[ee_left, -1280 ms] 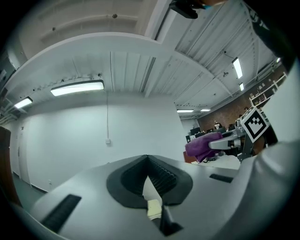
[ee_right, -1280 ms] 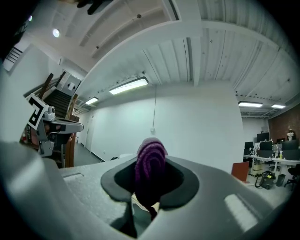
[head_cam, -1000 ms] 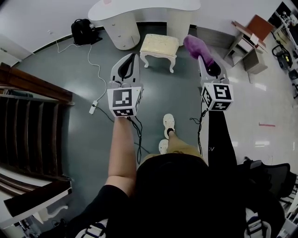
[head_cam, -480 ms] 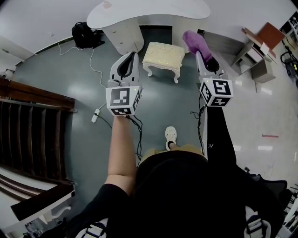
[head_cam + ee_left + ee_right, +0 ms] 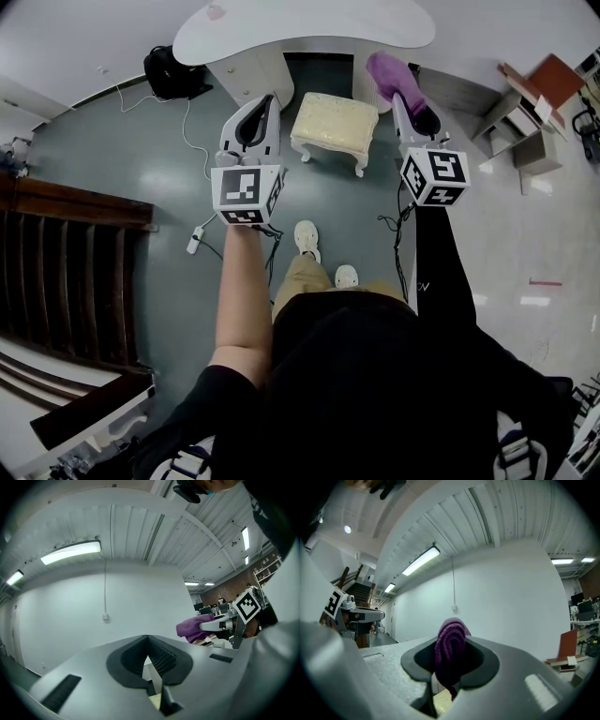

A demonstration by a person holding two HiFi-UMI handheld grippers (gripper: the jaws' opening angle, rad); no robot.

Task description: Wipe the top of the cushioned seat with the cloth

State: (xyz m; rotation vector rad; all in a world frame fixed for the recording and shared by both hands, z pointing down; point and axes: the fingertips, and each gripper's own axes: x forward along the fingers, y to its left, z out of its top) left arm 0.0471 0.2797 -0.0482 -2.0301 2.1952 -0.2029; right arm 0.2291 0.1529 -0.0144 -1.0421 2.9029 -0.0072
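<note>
Much closer to seat [image 5: 336,120] than a second ago: shows bigger and lower in head view, and now sits between left gripper [image 5: 264,101] and right gripper [image 5: 403,98] rather than ahead of both. Feet swapped as well, so reads as a walk-in, not a wipe. Means still in approach: no contact with the top yet, whole wipe left to do. Right gripper clamped on cloth [image 5: 392,75], same as before; purple wad fills the jaws in right gripper view and bulges past the tips. Left gripper clenched on nothing, jaws meeting at the tips, just a sliver of seat seen below them in left gripper view. Cloth up in the air, just right of seat's far right corner in head view, near desk [image 5: 300,28], apart from the cushion. Cloth long axis roughly along the right gripper's line, free end pointing away from the person and leaning a bit left toward desk. Seat on the floor in front of desk, top facing up, legs down; long axis across the view, left to right, right end slightly nearer the person. Long side faces the person, so likely needs right gripper dropped and swung left over the cushion, then strokes along that axis. Left gripper beside seat's left end, probably fine staying clear.
</note>
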